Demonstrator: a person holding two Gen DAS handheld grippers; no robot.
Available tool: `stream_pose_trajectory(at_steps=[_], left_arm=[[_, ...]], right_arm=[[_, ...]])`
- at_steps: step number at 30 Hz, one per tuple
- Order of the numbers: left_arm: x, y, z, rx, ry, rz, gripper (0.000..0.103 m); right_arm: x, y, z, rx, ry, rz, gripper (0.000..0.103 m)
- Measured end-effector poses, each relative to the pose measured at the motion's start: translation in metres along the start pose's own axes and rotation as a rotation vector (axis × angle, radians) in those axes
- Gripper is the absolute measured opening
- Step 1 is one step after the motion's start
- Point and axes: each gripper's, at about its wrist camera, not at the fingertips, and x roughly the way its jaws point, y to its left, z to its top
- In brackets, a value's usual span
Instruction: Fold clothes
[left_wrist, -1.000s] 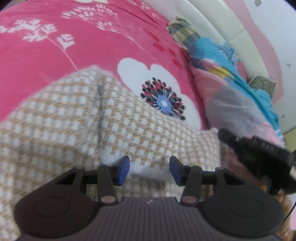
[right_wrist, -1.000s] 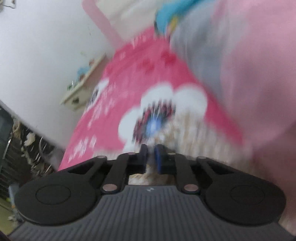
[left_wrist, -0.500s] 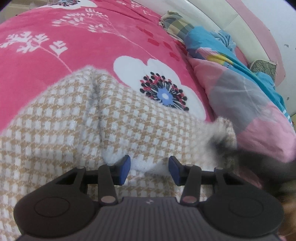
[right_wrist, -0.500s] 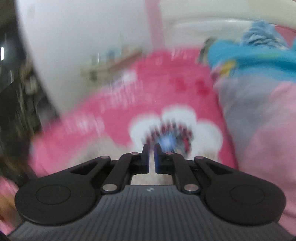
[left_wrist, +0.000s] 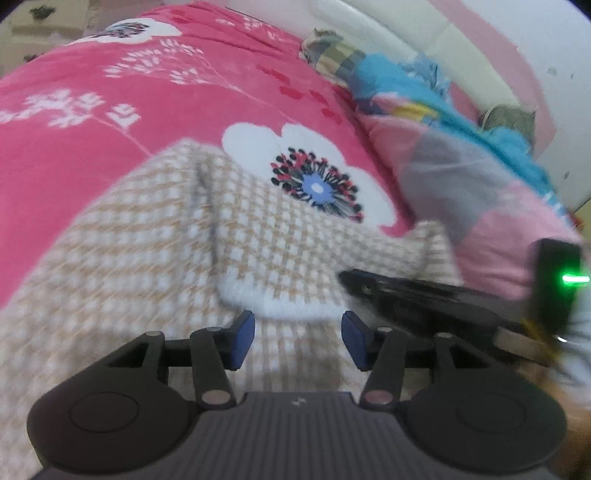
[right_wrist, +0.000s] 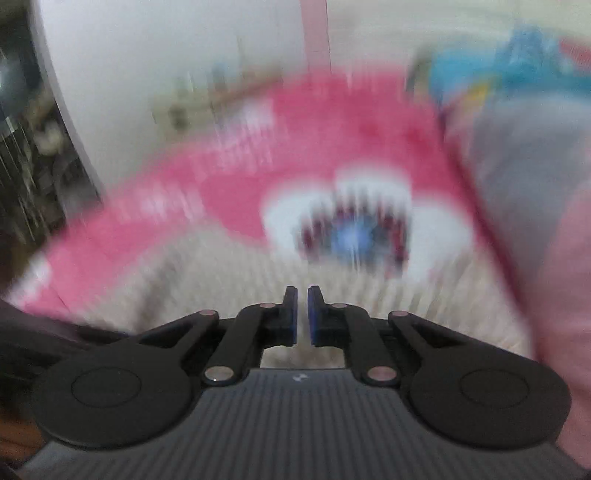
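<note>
- Left wrist view: the left tool (left_wrist: 297, 334) hangs over a beige-and-white houndstooth garment (left_wrist: 155, 251) spread on a pink floral bedspread (left_wrist: 92, 122). Its blue pads (left_wrist: 242, 338) stand about halfway apart and are opening; a white edge of the garment shows in the gap beyond them, but neither pad presses on it.
- The garment covers the near part of the bed, its far edge reaching a large white flower print (left_wrist: 306, 173).
- The right tool (left_wrist: 345, 277) comes in from the right, its black tip low over the garment's right part; a green light (left_wrist: 574, 278) glows on its body.
- A pink, grey and blue quilt (left_wrist: 461, 162) is bunched along the bed's right side, with a plaid cloth (left_wrist: 332, 55) at its far end.
- Right wrist view, badly blurred: the right tool (right_wrist: 302, 314) has its pads (right_wrist: 291, 314) almost together, only a narrow slit between them, with nothing gripped. Past them lie the houndstooth garment (right_wrist: 221, 280) and the flower print (right_wrist: 354, 229) on the bedspread (right_wrist: 240, 166).
</note>
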Motion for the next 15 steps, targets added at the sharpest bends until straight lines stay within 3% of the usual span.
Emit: stream_pose_trajectory(at_steps=[4,7,10,12,15], left_arm=[[-0.084,0.025,-0.025,-0.067,-0.024,-0.029,0.064],[-0.142,0.053,-0.057,-0.150,-0.012,0.039,0.065],[-0.186,0.084,-0.094,-0.259,0.001,0.114,0.065],[-0.206,0.106,-0.120,-0.331,0.009,0.155,0.067],[-0.220,0.133,-0.150,-0.416,0.042,0.190,0.067]], right_arm=[[-0.040,0.004,0.019,0.134,-0.087,0.009,0.010],[-0.047,0.037,0.029,0.064,-0.155,0.069,0.010],[-0.002,0.056,0.043,0.059,-0.118,0.100,0.011],[0.044,0.061,0.035,0.045,-0.009,0.059,0.011],[0.048,0.064,0.033,0.089,-0.029,0.049,0.011]])
